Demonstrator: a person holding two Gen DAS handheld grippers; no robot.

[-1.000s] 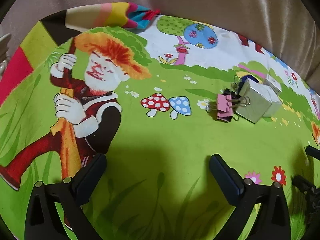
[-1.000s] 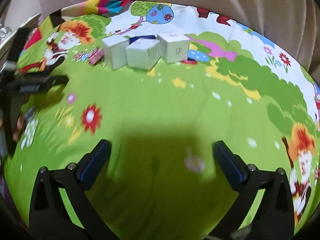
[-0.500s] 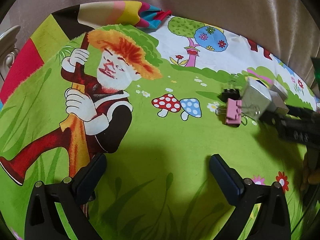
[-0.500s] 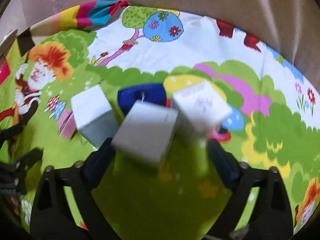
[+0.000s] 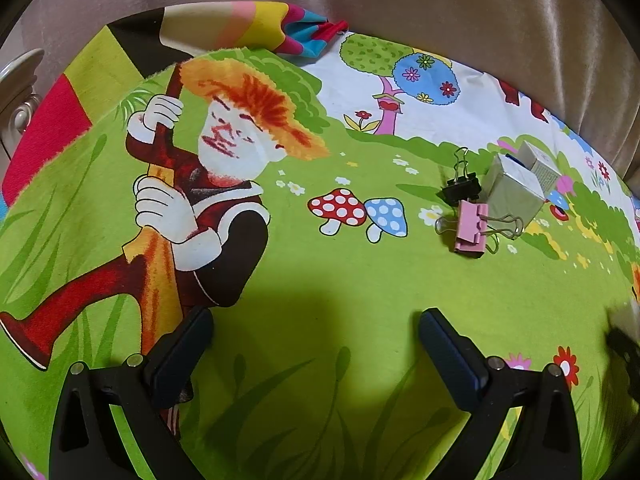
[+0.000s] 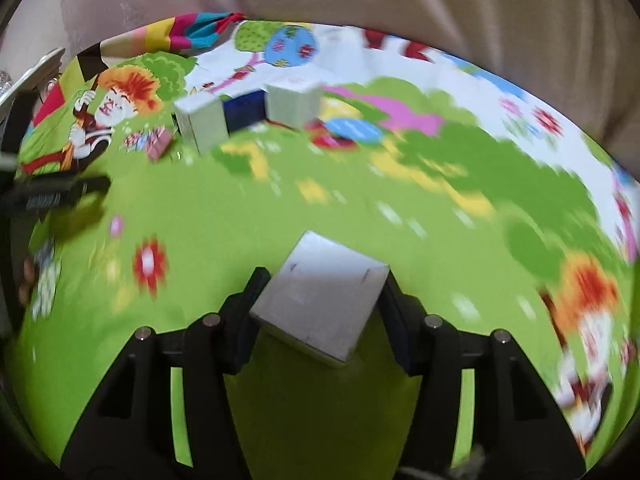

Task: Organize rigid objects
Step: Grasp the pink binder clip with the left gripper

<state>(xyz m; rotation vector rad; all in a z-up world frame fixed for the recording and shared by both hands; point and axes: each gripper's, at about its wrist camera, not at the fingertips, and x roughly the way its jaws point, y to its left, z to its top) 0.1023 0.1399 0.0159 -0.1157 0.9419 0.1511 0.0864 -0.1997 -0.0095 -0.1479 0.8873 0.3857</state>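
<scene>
Right tool (image 6: 320, 300) clamped on white box (image 6: 320, 296), box tilted, held between both fingers above green cartoon cloth (image 6: 280, 200). Right view blurred. Left tool (image 5: 316, 344) spread apart, nothing between fingers, hovered over cloth near printed mushrooms (image 5: 358, 212). Farther back: two more white boxes (image 6: 202, 122) (image 6: 294, 102), dark blue item (image 6: 244, 110) between them. Pink binder clip (image 5: 470, 228) lay just beside nearer box, black binder clip (image 5: 462, 188) touching behind it. Beige fabric (image 5: 440, 8) behind cloth.
</scene>
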